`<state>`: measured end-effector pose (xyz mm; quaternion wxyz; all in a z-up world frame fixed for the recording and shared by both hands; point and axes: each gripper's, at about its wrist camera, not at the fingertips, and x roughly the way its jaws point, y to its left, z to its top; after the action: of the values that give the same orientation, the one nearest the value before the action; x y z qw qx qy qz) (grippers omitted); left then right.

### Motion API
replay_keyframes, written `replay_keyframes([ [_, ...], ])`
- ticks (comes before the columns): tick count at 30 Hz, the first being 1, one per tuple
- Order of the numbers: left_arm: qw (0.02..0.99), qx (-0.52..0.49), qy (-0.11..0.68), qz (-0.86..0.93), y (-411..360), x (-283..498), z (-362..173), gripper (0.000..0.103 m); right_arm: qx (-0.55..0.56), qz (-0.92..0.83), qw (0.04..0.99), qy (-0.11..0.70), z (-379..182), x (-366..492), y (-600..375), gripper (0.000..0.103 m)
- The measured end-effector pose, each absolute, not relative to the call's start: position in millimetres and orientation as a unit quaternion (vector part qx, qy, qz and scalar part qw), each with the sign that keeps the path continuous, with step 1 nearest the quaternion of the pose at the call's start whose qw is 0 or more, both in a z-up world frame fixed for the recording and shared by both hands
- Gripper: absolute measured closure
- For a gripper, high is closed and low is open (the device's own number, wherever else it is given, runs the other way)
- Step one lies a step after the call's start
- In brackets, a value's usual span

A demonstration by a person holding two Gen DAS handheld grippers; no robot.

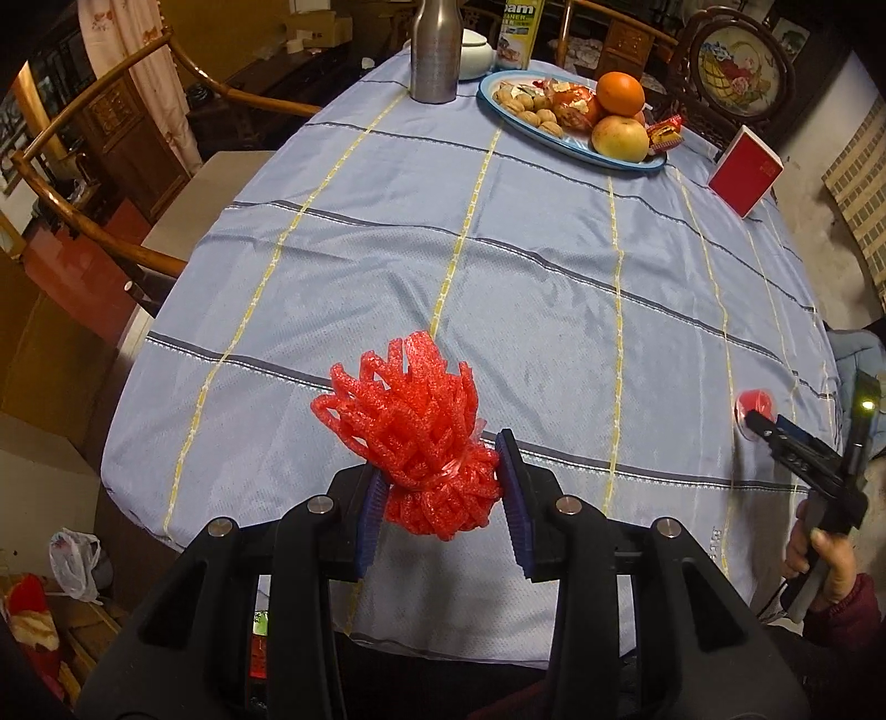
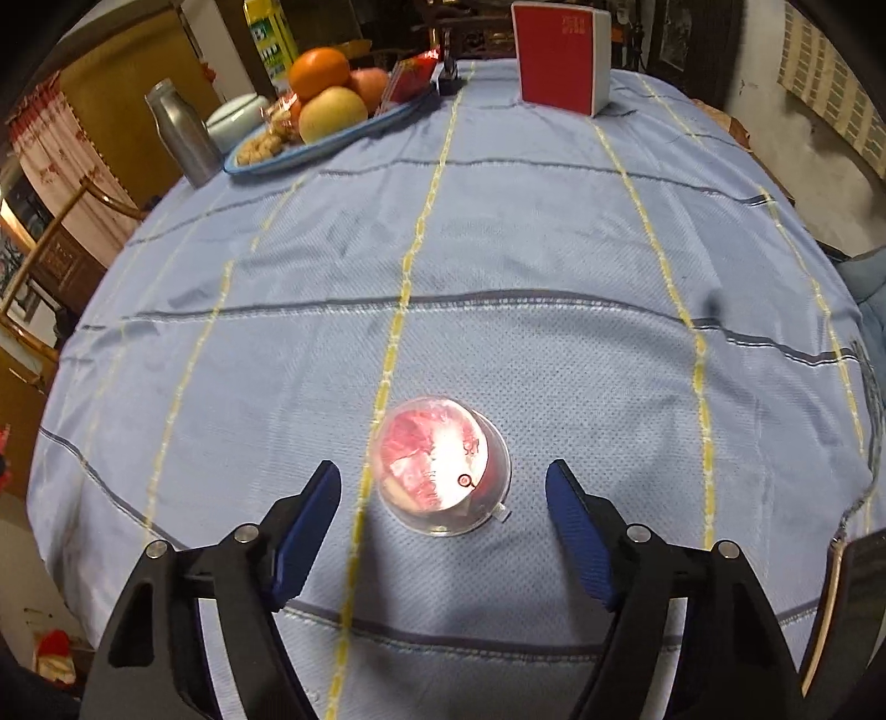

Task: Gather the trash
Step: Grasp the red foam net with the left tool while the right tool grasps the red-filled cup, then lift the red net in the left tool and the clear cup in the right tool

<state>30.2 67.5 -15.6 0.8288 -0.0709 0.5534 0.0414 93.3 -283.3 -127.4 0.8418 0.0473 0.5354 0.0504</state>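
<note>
Trash collection at a cloth-covered table (image 1: 554,266): two hand-held tongs work over the blue, yellow-striped tablecloth. The left gripper (image 1: 443,487) has its two blue pads pressed on one red foam fruit net (image 1: 410,437), bunched and tied near its base, held up clear of the cloth near the table's near edge. The right gripper (image 2: 443,493) points down with its jaws standing wide and holding nothing; one clear plastic cup (image 2: 443,471) with a pink-red printed foil lid sits on the cloth between the two fingers, touched by neither. In the left wrist view that cup (image 1: 753,401) shows as a small red shape at the near right of the table, just beyond the right gripper's tips (image 1: 761,423), and one hand (image 1: 819,559) in a dark red sleeve grips the tool's handle.

At the far end stands one blue-rimmed oval plate (image 1: 570,147) carrying one orange (image 1: 620,93), one yellow apple (image 1: 620,138), several walnuts (image 1: 531,108) and wrapped sweets. Beside it are one steel bottle (image 1: 436,50), one pale lidded pot (image 1: 476,52) and one green-and-white carton (image 1: 516,33). One red box (image 1: 745,169) stands upright on the far right. Two wooden chairs (image 1: 99,183) flank the table.
</note>
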Motion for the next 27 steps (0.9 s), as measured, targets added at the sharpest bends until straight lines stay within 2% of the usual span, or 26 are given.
replay_keyframes([
  [1,0.828,-0.070,0.555,0.040,66,31,-16,0.063,0.039,0.049,0.847,0.527,-127,93,-282,0.031],
  [2,0.828,-0.069,0.555,0.040,65,31,-16,0.063,0.022,0.045,0.850,0.525,-126,93,-279,0.048],
  [13,0.834,-0.052,0.549,-0.007,43,50,-15,0.063,0.027,0.053,0.869,0.492,-77,70,-271,0.049],
  [27,0.839,-0.039,0.536,-0.079,38,60,-15,0.063,0.044,0.001,0.878,0.477,-49,27,-267,0.049],
])
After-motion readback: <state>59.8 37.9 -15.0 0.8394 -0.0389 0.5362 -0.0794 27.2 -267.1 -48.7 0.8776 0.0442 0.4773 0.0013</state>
